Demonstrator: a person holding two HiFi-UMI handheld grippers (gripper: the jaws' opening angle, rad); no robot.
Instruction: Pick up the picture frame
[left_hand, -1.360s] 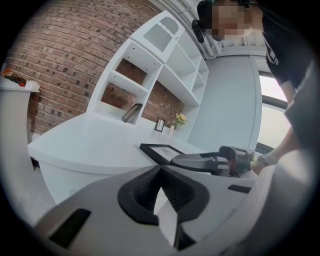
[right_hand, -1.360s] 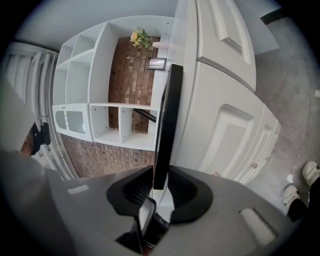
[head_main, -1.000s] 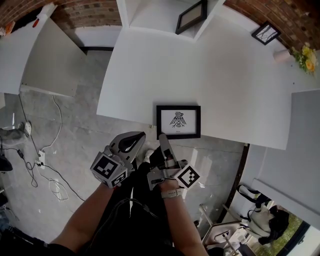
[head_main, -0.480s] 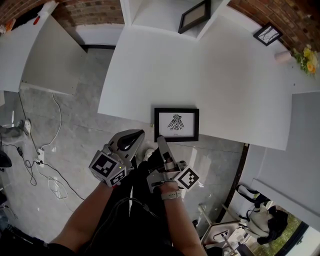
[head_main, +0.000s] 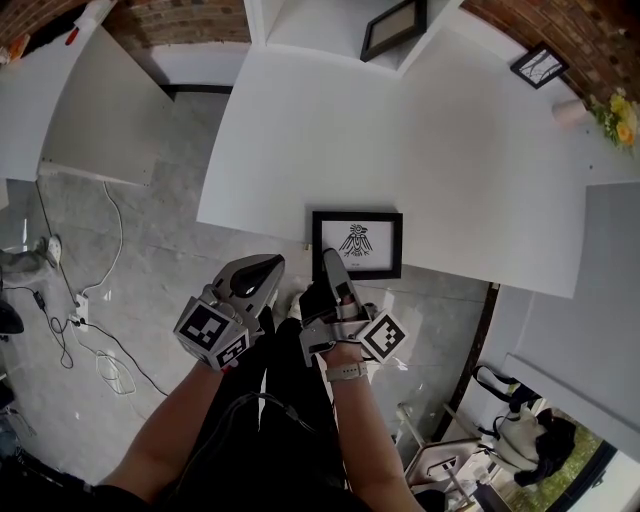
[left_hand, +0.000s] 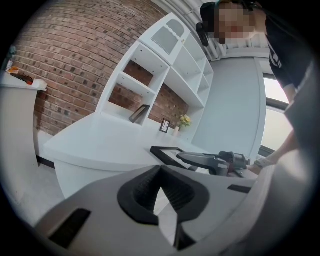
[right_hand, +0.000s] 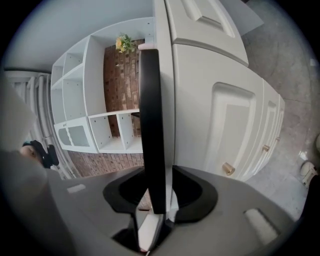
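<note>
A black picture frame with a bird drawing lies flat at the near edge of the white counter. My right gripper reaches level over that near edge. In the right gripper view the frame shows edge-on between the pads of the right gripper. The jaws are opening, and a little space shows on each side of the frame. My left gripper hangs below the counter edge, left of the frame, its tips together on nothing. In the left gripper view the frame and the right gripper lie ahead to the right.
Another black frame leans in the shelf unit at the back. A small frame, a pale cup and yellow flowers stand at the back right. Cables lie on the grey floor. Cabinet doors with knobs run below the counter.
The right gripper has edged forward, so its tips now lie over the frame's near edge. The left gripper has barely moved.
</note>
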